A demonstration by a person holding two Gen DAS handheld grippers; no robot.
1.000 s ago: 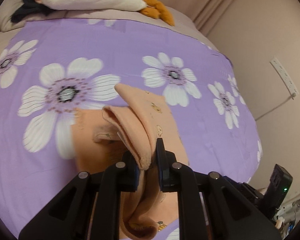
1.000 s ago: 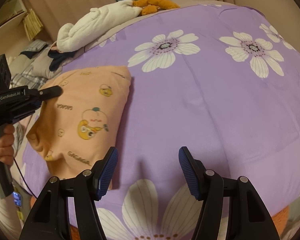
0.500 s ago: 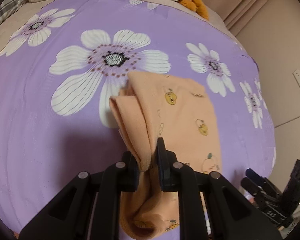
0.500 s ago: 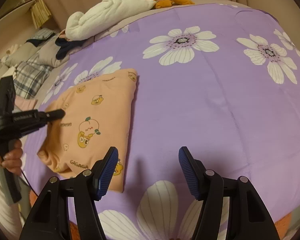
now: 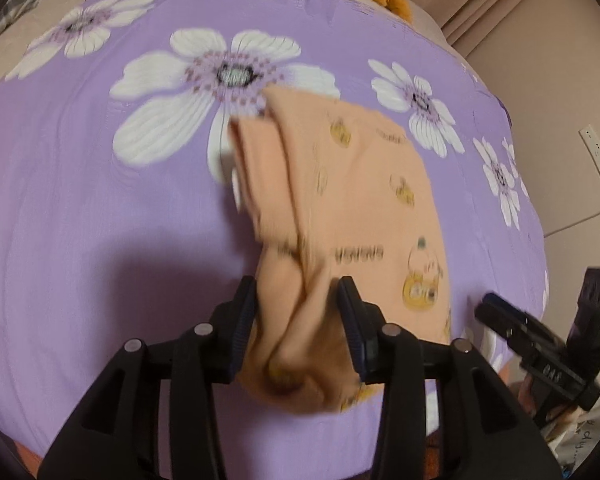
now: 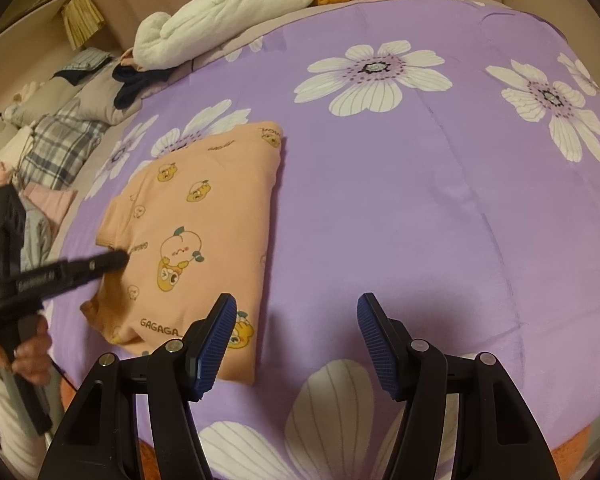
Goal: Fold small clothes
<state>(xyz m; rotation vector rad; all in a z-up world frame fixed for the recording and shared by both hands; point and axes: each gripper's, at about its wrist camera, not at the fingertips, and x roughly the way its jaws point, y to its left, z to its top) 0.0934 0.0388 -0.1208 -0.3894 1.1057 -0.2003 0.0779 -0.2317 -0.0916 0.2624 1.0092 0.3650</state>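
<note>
While our left gripper (image 5: 296,312) hangs low over the near edge of the bed (image 5: 80,240), its jaws have just been opening, and a bunched fold of the peach garment (image 5: 352,200) still sits in the gap between them. We see the left pad against the cloth; the right pad looks a little clear of it, though blur makes the contact hard to judge. We read the jaws as parted, not pinching.

From the right wrist view, our right gripper (image 6: 296,340) hovers over the bedspread near the bed's front edge, its blue pads wide apart with nothing between them. Its left pad overlaps the garment's (image 6: 204,232) near right corner in the picture; we cannot tell whether it touches.

Just beyond, we find the garment lying folded into a rough rectangle on the left part of the purple, white-flowered bedspread. It carries cartoon fruit prints and the word GAGAGA. Its right side is flat and smooth; its left side is thicker and rumpled where the left gripper (image 6: 116,258) reaches in. A hand (image 6: 32,356) holds that gripper's handle at the bed's left edge.

Farther back, along the far left edge, we see a heap of clothes (image 6: 60,140), and beyond it a white plush toy (image 6: 228,12) with orange feet at the far edge.
</note>
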